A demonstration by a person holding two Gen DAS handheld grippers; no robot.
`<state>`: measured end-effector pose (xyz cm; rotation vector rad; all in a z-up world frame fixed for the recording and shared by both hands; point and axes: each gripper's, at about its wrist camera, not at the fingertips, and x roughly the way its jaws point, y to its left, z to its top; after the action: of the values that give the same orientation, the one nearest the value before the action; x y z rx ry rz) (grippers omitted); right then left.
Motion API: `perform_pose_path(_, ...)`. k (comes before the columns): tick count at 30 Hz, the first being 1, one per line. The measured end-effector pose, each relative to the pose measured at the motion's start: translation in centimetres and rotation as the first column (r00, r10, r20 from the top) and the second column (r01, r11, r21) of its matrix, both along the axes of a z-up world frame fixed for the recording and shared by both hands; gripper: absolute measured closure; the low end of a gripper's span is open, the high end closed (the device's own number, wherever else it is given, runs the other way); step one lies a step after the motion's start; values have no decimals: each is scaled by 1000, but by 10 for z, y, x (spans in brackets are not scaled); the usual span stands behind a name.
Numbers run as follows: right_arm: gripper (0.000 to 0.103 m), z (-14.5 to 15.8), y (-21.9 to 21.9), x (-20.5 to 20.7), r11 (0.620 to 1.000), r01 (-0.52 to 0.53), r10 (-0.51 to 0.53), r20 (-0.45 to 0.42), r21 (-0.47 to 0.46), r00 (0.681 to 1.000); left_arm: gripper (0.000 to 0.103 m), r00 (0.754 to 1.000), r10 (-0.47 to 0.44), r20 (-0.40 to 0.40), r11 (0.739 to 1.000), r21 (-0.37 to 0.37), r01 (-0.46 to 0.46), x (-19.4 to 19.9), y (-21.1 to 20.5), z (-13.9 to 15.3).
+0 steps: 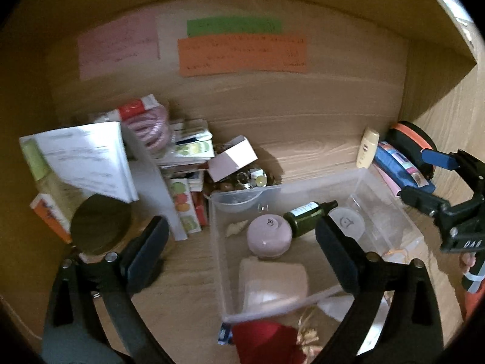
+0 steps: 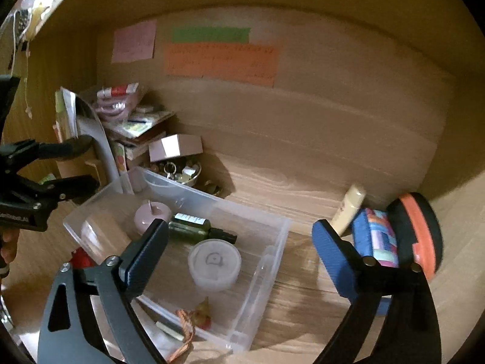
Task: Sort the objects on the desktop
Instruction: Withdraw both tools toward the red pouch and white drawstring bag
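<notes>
The right gripper point(image 1: 424, 179) bore white letters reading "DAS"; writing on the orange note point(image 1: 242, 56) and the green bottle's point(image 2: 197, 226) label was too blurred to read. The bottle lay on its side in the clear bin point(image 2: 266, 261) on the bench point(image 2: 303, 309), cap toward the round white lid point(image 2: 214, 265). Both grippers, the left gripper point(image 1: 242, 242) too, stood wide and empty.

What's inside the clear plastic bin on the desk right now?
Inside the clear bin: a dark green dropper bottle, a pink round case, a frosted round jar, and a whitish lidded tub. The tongs cover part of the floor.
</notes>
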<state>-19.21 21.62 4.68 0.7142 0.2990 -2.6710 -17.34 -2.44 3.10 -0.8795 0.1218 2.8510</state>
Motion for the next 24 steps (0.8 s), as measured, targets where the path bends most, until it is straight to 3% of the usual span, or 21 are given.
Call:
perform_pose_path(14,3,3,4,54,999,28,-27,36,-45,999,3,999,26,33,999,-33,-25,58,-15,-9)
perform_pose_path(24,2,-35,-13,91,1000,9,-7,105,-15,994,3,994,-6,107,998,-55,12,80,-10,-43)
